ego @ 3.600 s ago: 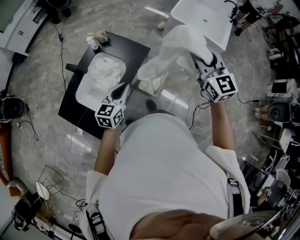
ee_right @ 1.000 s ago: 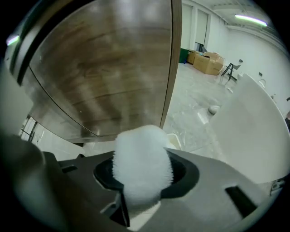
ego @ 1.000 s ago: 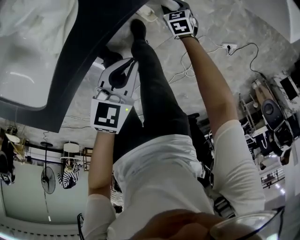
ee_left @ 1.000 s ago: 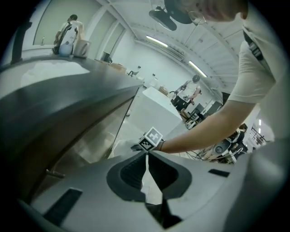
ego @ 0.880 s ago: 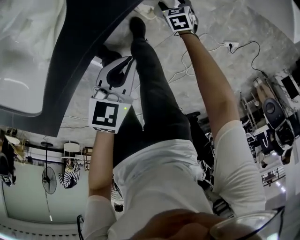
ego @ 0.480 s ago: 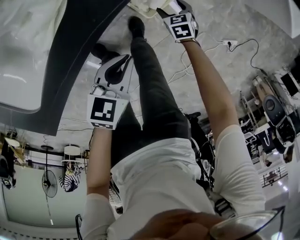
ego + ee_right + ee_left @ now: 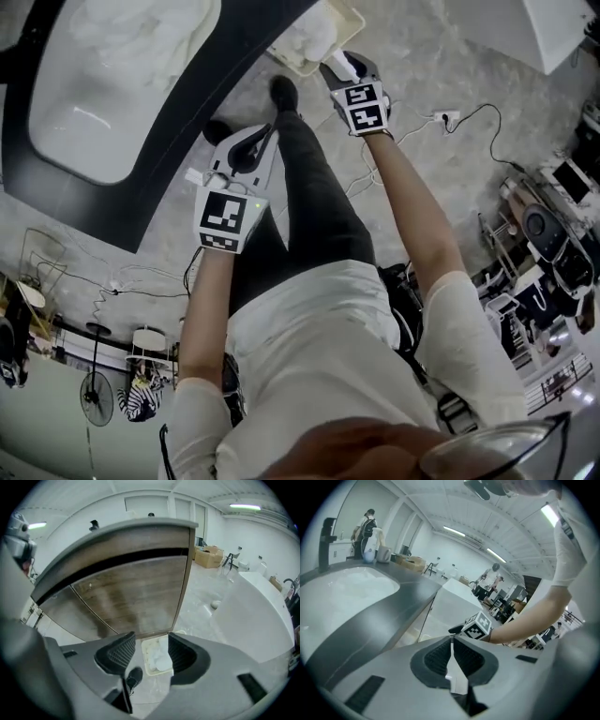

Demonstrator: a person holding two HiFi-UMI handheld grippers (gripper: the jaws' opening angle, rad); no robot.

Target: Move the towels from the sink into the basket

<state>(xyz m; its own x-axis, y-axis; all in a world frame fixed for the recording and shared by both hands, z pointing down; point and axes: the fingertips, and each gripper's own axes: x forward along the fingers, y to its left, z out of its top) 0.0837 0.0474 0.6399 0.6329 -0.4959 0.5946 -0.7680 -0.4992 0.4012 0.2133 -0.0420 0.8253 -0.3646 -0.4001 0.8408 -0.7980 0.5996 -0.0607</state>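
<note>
White towels [image 7: 141,33] lie crumpled in the white sink [image 7: 56,141], set in a black counter [image 7: 187,122]. On the floor stands the cream basket [image 7: 281,58], holding a white towel [image 7: 314,33]. My right gripper [image 7: 336,64] hovers just right of the basket. From its own view the jaws stand apart and are closing on nothing, with the basket [image 7: 146,670] and towel [image 7: 159,658] far below. My left gripper [image 7: 265,139] hangs beside the counter edge, and my left gripper [image 7: 452,641] is shut and empty.
The person's dark trouser legs and shoes [image 7: 281,94] stand between the counter and the basket. Cables and a power strip [image 7: 441,117] lie on the floor at right. A white tub [image 7: 562,28] sits at the top right.
The towel my right gripper held aloft is gone from it. The view has swung so the sink and basket show fully. Both grippers sit lower in the picture, the right one beside the basket.
</note>
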